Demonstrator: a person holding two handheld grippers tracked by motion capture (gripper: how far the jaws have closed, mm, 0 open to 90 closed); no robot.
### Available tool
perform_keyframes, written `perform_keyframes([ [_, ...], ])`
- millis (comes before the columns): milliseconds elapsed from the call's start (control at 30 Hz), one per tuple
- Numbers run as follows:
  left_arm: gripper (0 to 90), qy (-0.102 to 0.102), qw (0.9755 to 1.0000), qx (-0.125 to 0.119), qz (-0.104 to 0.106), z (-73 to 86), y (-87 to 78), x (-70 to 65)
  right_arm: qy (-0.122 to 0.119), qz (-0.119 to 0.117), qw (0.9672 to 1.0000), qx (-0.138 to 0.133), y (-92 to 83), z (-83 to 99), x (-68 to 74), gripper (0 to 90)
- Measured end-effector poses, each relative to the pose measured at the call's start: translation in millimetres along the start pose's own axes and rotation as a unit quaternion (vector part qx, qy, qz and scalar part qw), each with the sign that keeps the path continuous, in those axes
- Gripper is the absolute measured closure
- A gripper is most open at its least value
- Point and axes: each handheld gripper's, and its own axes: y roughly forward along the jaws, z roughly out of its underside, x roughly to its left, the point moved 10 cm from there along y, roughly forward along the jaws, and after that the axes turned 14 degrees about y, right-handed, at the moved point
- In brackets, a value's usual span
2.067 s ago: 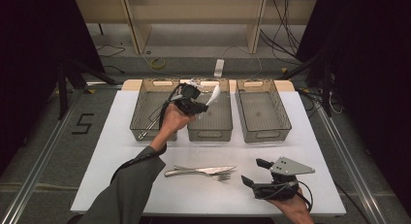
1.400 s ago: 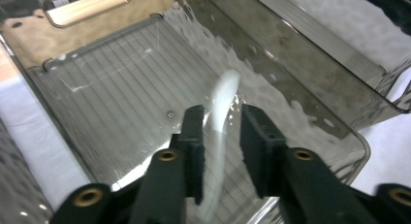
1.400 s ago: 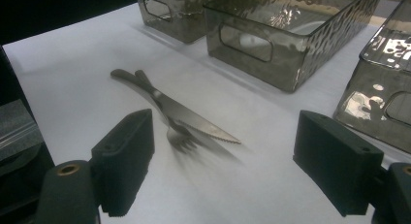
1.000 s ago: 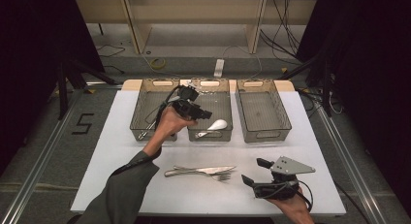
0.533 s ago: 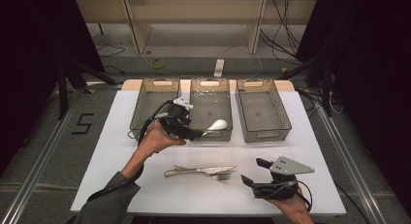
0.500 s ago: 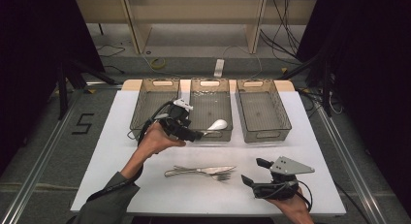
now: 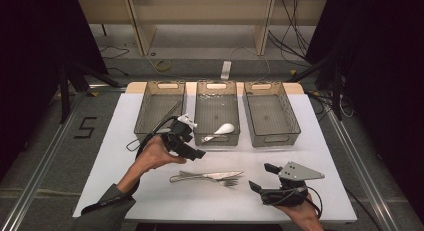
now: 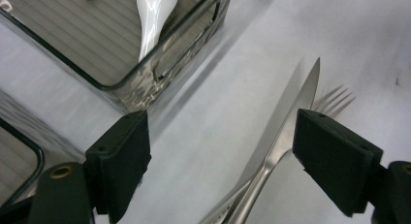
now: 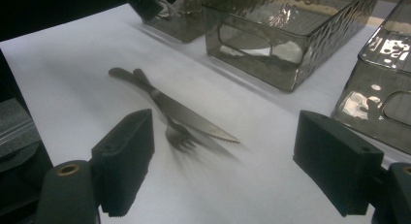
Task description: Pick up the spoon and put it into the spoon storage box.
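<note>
- Knife [image 7: 212,176] and fork [image 7: 226,182]: both lie on the bare white table [image 7: 115,141], crossed together, in front of the row of three clear bins and between the two hands.
- White spoon [image 7: 220,131]: already rests inside the middle bin [image 7: 216,143]; left bin [image 7: 159,111] and right bin [image 7: 270,115] appear empty.
- Handling, as judged: the knife is thin, rigid metal, light, smooth and likely slippery; it sits flat on the table, leaving little to get under. The thicker handle end looks the soundest place to pinch, well clear of the serrated blade and of the fork beneath it.
- Left gripper [image 8: 220,151]: jaws have just been opening and now stand spread with nothing between the pads. It hangs above the table just in front of the middle bin; in the left gripper view the knife blade [image 8: 286,115] runs up past the inner edge of one jaw, untouched.
- Right gripper [image 9: 223,158]: jaws wide apart, holding nothing, low near the table's front edge, pointed toward the cutlery, which lies a short way ahead of it.
</note>
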Motion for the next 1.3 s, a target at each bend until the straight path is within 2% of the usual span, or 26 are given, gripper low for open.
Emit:
perform_keyframes([
  [367,18.2,0.016,0.9992,0.034,0.014,15.3,10.1,-12.6,-0.002,0.000,1.0000,0.000,0.1,0.2,0.3,23.1],
  [533,18.3,0.029,0.9980,0.052,0.018,21.1,12.8,-18.2,-0.003,0.000,1.0000,0.002,0.1,0.4,0.7,23.1],
  [833,18.4,0.039,0.9967,0.067,0.026,27.1,15.3,-25.4,-0.003,-0.001,1.0000,0.001,0.0,0.3,0.9,23.1],
  [967,18.3,0.047,0.9952,0.081,0.026,32.7,18.4,-29.6,-0.001,-0.002,1.0000,0.001,0.4,0.1,0.7,23.1],
  [1300,19.3,0.052,0.9913,0.117,0.032,44.7,23.8,-33.9,-0.001,-0.006,1.0000,0.000,0.7,-0.5,-0.2,23.0],
])
